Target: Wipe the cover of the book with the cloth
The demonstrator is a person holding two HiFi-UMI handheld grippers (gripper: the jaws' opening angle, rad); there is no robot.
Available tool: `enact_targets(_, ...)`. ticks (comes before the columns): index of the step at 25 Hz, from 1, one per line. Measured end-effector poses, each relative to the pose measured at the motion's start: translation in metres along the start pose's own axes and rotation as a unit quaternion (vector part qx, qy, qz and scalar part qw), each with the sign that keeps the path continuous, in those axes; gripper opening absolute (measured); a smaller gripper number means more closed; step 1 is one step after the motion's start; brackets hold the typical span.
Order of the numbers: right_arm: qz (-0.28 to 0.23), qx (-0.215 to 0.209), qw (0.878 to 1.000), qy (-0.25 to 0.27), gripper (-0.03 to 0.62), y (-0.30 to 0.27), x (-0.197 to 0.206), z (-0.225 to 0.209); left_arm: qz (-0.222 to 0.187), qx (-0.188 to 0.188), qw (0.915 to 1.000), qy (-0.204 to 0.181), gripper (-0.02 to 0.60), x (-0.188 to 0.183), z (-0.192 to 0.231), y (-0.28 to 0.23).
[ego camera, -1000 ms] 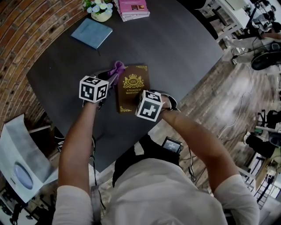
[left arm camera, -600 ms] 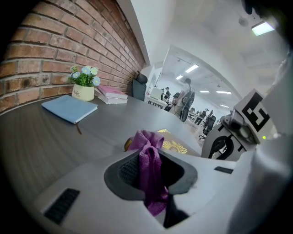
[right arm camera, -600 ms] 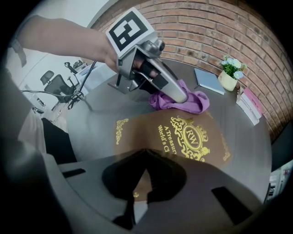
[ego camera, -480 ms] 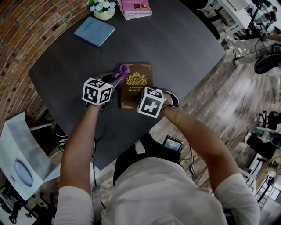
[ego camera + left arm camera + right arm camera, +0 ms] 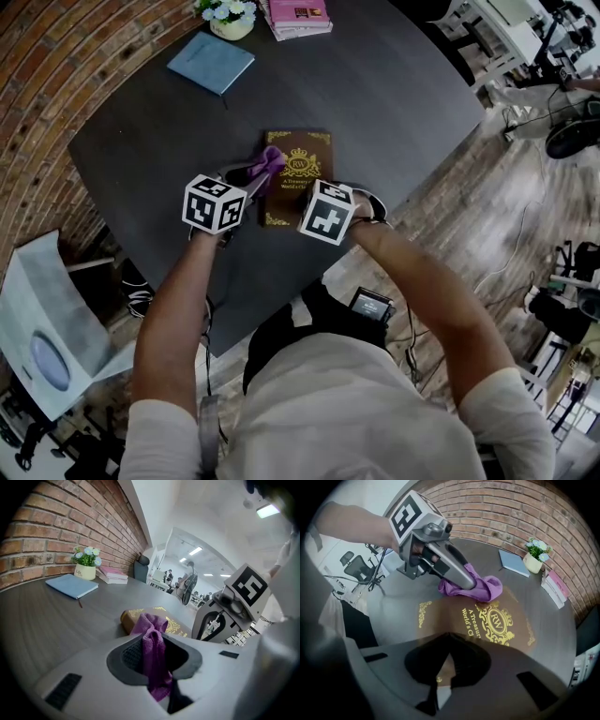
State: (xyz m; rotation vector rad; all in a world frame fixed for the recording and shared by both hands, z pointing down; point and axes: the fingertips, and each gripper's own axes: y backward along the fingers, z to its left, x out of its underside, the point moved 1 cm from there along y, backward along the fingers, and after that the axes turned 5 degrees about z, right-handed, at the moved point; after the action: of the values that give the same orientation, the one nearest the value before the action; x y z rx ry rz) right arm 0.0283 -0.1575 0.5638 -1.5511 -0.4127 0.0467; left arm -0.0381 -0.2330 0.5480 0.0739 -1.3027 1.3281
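Observation:
A brown book [image 5: 302, 165] with gold print lies on the dark table [image 5: 375, 84]. My left gripper [image 5: 260, 177] is shut on a purple cloth [image 5: 269, 161], which rests on the left part of the cover. In the left gripper view the cloth [image 5: 153, 654] hangs bunched between the pads, with the book [image 5: 172, 624] just beyond it. My right gripper [image 5: 317, 210] points steeply down at the book's near edge. Its jaws [image 5: 446, 668] are shut, empty, and stand over the cover [image 5: 497, 620]. The right gripper view shows the left gripper [image 5: 474, 584] and cloth [image 5: 480, 588] on the cover's far side.
A blue notebook [image 5: 211, 62], a flower pot [image 5: 231, 17] and pink books [image 5: 300, 16] lie at the table's far end by a brick wall. The table's near edge runs just below the grippers. A white device [image 5: 42, 323] stands on the floor at left.
The left gripper has carried the cloth rightward, from the book's left edge onto the cover. The right gripper has stayed on the book's near edge.

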Motion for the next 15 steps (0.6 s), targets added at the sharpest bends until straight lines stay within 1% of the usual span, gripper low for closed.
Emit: enact_targets(15, 0.006, 0.011, 1.000, 0.000, 0.014, 0.000, 0.000, 0.000, 0.001, 0.011, 0.9999, 0.007, 0.080, 0.025, -0.025, 0.015)
